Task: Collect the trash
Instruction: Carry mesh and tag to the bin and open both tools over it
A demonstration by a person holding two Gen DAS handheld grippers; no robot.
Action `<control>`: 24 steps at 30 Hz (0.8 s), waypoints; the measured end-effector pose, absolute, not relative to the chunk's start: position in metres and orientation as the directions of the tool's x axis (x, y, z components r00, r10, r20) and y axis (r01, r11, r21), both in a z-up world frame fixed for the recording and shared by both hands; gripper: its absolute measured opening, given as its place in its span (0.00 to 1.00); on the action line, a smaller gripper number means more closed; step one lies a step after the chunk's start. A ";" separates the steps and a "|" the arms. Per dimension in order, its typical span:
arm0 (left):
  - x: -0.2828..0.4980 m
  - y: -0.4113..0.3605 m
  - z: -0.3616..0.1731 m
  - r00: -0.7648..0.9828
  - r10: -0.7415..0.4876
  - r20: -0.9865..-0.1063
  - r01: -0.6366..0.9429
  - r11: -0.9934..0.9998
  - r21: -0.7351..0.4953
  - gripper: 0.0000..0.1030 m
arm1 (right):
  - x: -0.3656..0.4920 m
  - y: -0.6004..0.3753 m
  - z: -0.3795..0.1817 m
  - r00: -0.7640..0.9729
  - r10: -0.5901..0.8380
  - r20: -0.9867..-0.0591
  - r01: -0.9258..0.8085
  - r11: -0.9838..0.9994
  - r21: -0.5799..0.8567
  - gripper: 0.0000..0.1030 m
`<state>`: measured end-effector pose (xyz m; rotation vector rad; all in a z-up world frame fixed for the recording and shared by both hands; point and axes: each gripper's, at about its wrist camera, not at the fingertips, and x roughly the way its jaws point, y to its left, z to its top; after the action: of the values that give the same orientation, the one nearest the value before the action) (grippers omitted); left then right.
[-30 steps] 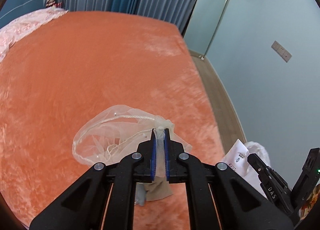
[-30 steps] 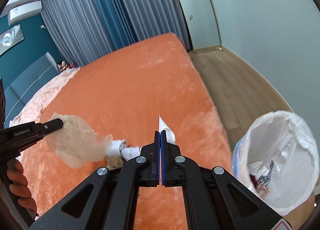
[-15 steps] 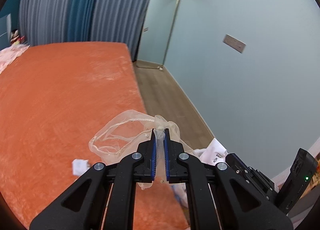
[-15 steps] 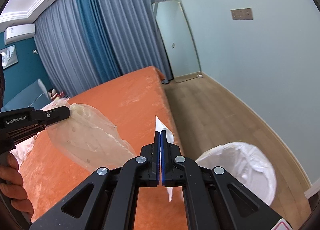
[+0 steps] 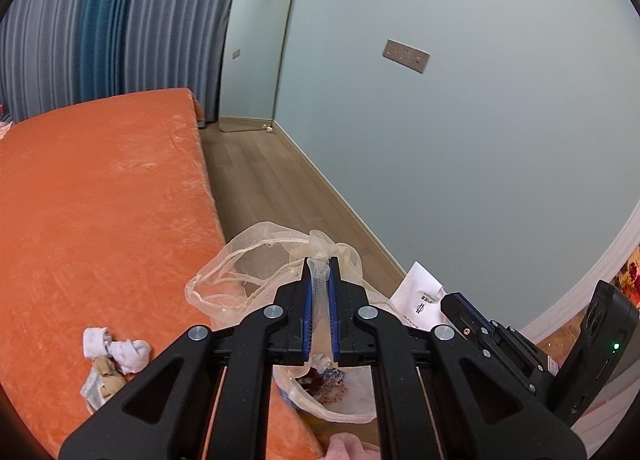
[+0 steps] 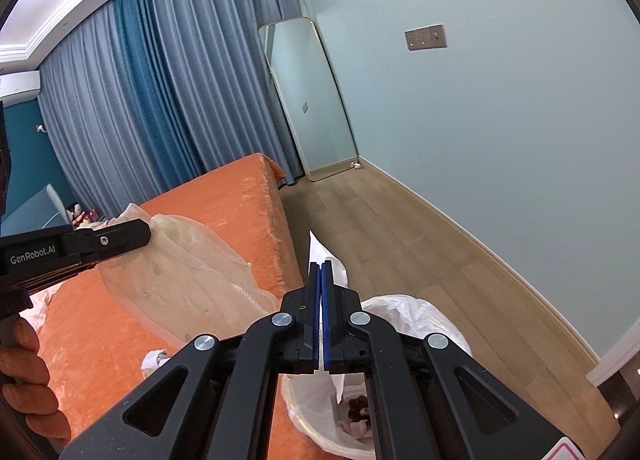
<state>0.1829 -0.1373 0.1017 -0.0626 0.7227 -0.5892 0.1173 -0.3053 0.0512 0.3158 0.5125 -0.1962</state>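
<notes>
My left gripper (image 5: 319, 266) is shut on a cream mesh drawstring bag (image 5: 256, 260), which hangs in the air above the bed's edge; it also shows in the right wrist view (image 6: 188, 280). My right gripper (image 6: 321, 266) is shut on a white paper packet (image 6: 334, 266), which also shows in the left wrist view (image 5: 420, 298). Both are held over a trash bin lined with a white bag (image 6: 420, 320), partly hidden under the grippers (image 5: 340, 400). Crumpled white and brown tissues (image 5: 114, 356) lie on the orange bed (image 5: 92, 200).
A wooden floor strip (image 6: 400, 228) runs between the bed and the pale blue wall. A mirror (image 6: 308, 100) leans at the far end beside grey-blue curtains (image 6: 140, 100). A pink cloth (image 5: 348, 450) lies below the bin.
Both grippers have swung right from over the bed toward the bin, carrying the mesh bag and the paper packet. The bin now lies directly beneath them.
</notes>
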 end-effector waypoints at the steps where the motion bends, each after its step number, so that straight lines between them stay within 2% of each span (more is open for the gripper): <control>1: 0.183 -0.144 0.100 0.590 -0.532 -0.607 0.492 0.833 -0.252 0.06 | 0.116 -0.308 0.050 0.853 -0.109 -0.510 0.267 0.931 0.248 0.01; 6: 0.182 -0.168 0.091 0.561 -0.554 -0.615 0.531 0.811 -0.247 0.06 | 0.111 -0.315 0.046 0.846 -0.124 -0.519 0.285 0.927 0.245 0.01; 9: 0.184 -0.178 0.087 0.546 -0.561 -0.622 0.537 0.805 -0.253 0.12 | 0.112 -0.318 0.043 0.839 -0.118 -0.531 0.285 0.927 0.244 0.01; 11: 0.185 -0.183 0.085 0.546 -0.550 -0.632 0.528 0.812 -0.250 0.42 | 0.112 -0.318 0.041 0.831 -0.127 -0.542 0.295 0.926 0.235 0.07; 13: 0.185 -0.184 0.083 0.567 -0.533 -0.629 0.512 0.825 -0.238 0.48 | 0.113 -0.320 0.040 0.826 -0.132 -0.548 0.304 0.924 0.234 0.09; 16: 0.185 -0.186 0.079 0.577 -0.511 -0.637 0.509 0.835 -0.208 0.49 | 0.112 -0.320 0.039 0.822 -0.128 -0.555 0.307 0.920 0.242 0.11; 18: 0.186 -0.185 0.075 0.583 -0.495 -0.645 0.500 0.844 -0.195 0.49 | 0.111 -0.320 0.038 0.823 -0.126 -0.554 0.309 0.918 0.250 0.19; 20: 0.187 -0.181 0.071 0.581 -0.486 -0.652 0.489 0.849 -0.197 0.49 | 0.107 -0.318 0.039 0.826 -0.136 -0.547 0.317 0.915 0.251 0.36; 24: 0.189 -0.172 0.068 0.584 -0.474 -0.659 0.467 0.860 -0.205 0.49 | 0.108 -0.315 0.041 0.829 -0.135 -0.543 0.312 0.917 0.249 0.40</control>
<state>0.1889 -0.1715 0.0675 -0.0098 0.7722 -0.5486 0.1078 -0.3149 0.0410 0.3377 0.5452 -0.2416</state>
